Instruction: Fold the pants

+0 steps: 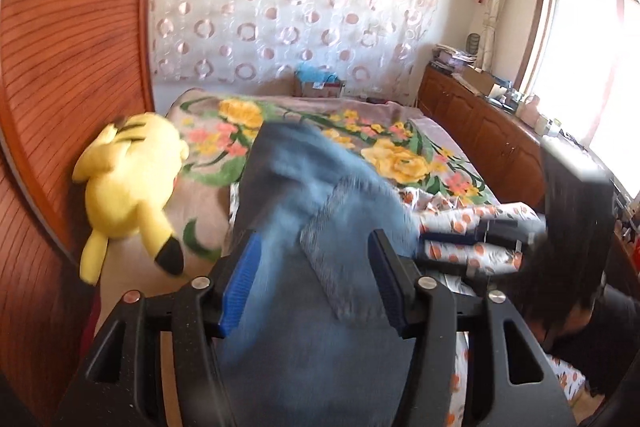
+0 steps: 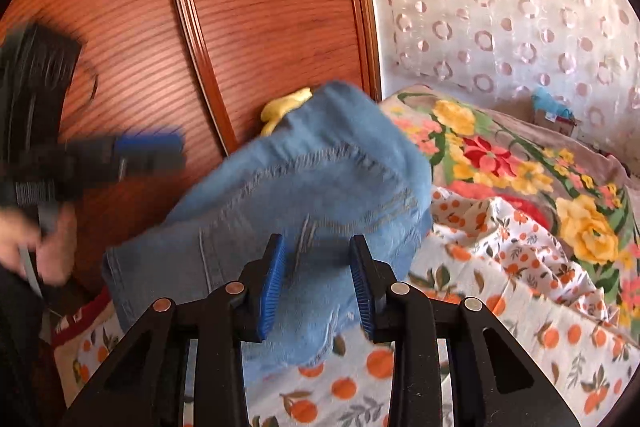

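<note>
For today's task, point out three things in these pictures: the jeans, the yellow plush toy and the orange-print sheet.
jeans (image 2: pixel 320 179): right wrist view, on the stitched back pocket.
yellow plush toy (image 1: pixel 128 183): left wrist view, on its body.
orange-print sheet (image 2: pixel 520 307): right wrist view, on a flat stretch right of the jeans.

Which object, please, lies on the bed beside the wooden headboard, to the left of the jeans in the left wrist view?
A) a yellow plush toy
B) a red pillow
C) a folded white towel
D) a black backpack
A: a yellow plush toy with black-tipped ears lies beside the wooden headboard, left of the blue jeans.
</note>
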`<state>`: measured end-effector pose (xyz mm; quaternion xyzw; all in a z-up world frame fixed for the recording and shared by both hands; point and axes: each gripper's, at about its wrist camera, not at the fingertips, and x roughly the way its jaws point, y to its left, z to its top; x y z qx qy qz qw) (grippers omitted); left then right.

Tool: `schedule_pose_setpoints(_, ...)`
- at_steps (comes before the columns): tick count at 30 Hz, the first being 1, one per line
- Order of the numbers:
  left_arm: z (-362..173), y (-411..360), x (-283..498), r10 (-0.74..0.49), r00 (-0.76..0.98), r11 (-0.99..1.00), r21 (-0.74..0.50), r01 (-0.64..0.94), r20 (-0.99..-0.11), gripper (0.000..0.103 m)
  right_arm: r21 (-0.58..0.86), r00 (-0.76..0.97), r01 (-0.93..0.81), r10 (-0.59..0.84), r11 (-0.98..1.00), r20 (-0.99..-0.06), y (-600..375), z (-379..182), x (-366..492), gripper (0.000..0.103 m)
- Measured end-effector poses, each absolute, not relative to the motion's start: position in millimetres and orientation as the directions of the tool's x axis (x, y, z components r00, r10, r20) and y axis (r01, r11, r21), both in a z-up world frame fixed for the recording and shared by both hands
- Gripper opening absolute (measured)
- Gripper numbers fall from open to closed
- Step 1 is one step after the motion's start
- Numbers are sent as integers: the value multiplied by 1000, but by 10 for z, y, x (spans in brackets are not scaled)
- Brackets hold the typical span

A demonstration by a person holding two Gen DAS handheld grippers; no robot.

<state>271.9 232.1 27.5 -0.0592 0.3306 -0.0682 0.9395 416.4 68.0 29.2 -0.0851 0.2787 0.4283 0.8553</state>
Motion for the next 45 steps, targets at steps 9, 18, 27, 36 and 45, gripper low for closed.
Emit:
schedule_pose_setpoints(9,108,2273,3452,-170,729,985,-134,107,-664,71,170,451,-761,698,626,-556,580,256,4215,33)
schedule_pose_setpoints(18,-226,2214,3781,-141,694,990,-95,105,-706,71,168,488,-714,656,679,-576,188,261,4190,35)
schedule_pose_setpoints(27,-77,2130,3611,-108,730,994,-68,84,-675,71,169,534,-672,630,721,-564,-31,340,4025,35)
schedule_pose_setpoints(36,198,1765,3135,-143,776,989,-70,127,-614,79,143,598,-630,595,763,-538,-258,426,3631,35)
schedule_pose_setpoints(45,380,1307,2690,-138,803,989,-35,145,-579,86,137,655,-585,565,799,-501,-612,545,3243,43)
